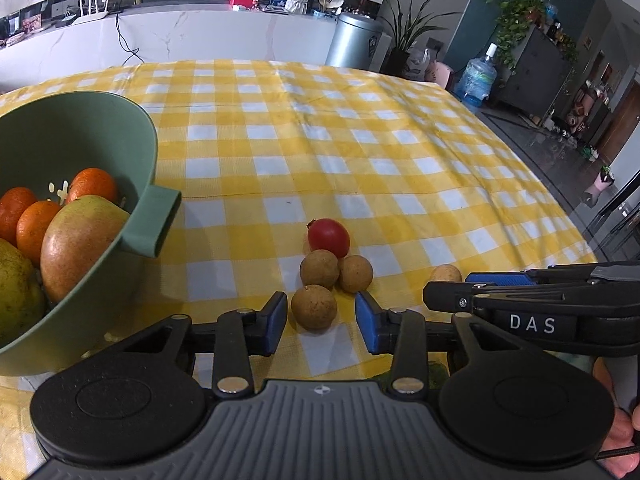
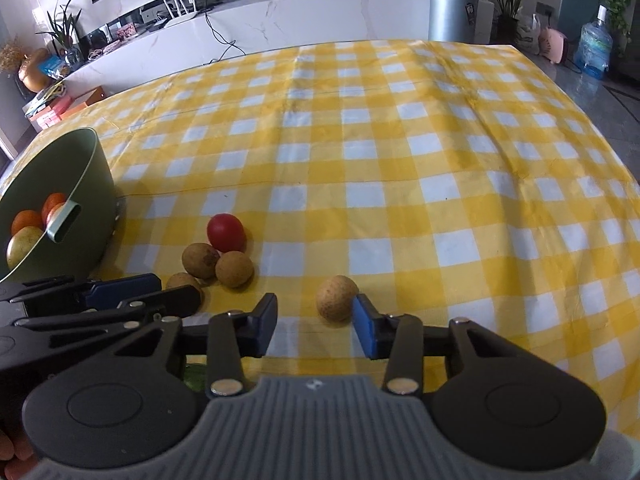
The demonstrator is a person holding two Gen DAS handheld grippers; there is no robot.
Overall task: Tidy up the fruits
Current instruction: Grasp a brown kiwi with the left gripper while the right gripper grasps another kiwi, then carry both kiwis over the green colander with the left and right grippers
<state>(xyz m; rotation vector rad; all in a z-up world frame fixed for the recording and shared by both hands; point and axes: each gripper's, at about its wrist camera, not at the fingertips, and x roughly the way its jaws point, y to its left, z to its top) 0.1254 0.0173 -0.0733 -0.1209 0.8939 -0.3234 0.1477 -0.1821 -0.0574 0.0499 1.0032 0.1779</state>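
My left gripper (image 1: 321,322) is open, with a brown longan (image 1: 314,306) between its blue pads on the yellow checked cloth. Just beyond lie two more longans (image 1: 319,268) (image 1: 355,273) and a red cherry tomato (image 1: 329,237). My right gripper (image 2: 315,326) is open; a lone longan (image 2: 337,298) lies just ahead, touching its right pad. That longan also shows in the left wrist view (image 1: 445,273). A green colander bowl (image 1: 96,120) on the left holds oranges (image 1: 93,185), a mango (image 1: 80,240) and a pear.
The table's right edge (image 1: 560,200) drops to the floor. A white counter (image 2: 280,28) and a metal bin (image 1: 354,40) stand beyond the far edge. Something green lies under the grippers (image 2: 194,376), mostly hidden.
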